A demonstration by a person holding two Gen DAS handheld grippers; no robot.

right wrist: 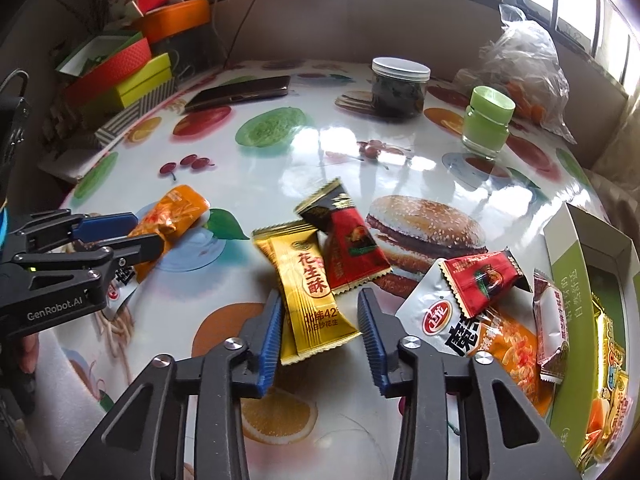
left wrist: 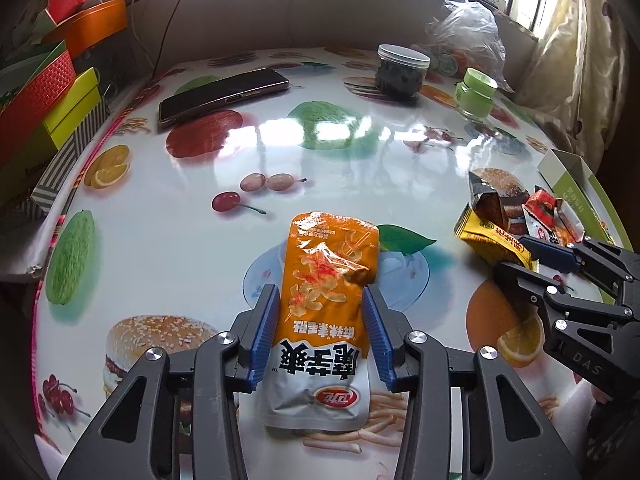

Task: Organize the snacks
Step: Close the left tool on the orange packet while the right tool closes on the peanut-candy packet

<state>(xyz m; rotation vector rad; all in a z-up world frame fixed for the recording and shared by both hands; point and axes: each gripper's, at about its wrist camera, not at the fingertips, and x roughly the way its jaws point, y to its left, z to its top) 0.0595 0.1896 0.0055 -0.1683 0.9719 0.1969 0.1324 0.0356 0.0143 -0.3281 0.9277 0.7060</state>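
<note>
An orange-and-white snack packet point(left wrist: 324, 304) lies flat on the fruit-print table point(left wrist: 200, 248). My left gripper point(left wrist: 320, 320) straddles its middle, and both blue pads touch its long edges. In the right wrist view the same packet point(right wrist: 176, 216) shows between the left gripper's point(right wrist: 132, 236) fingers. A yellow peanut-candy packet point(right wrist: 312, 292) lies between the pads of my right gripper point(right wrist: 320, 320). The left pad is against it, with a small gap at the right pad. It also shows as the yellow packet point(left wrist: 492, 240) in front of the right gripper point(left wrist: 524, 256).
Two red packets point(right wrist: 352, 252) point(right wrist: 480, 280), a second orange-and-white packet point(right wrist: 480, 332) and a pink candy point(right wrist: 554, 320) lie beside a green-and-white box point(right wrist: 568, 248) holding snacks. Farther back are a phone point(left wrist: 224, 92), a dark jar point(left wrist: 400, 72), a green jar point(left wrist: 476, 96) and a plastic bag point(left wrist: 468, 28). Stacked boxes point(left wrist: 48, 92) line the left edge.
</note>
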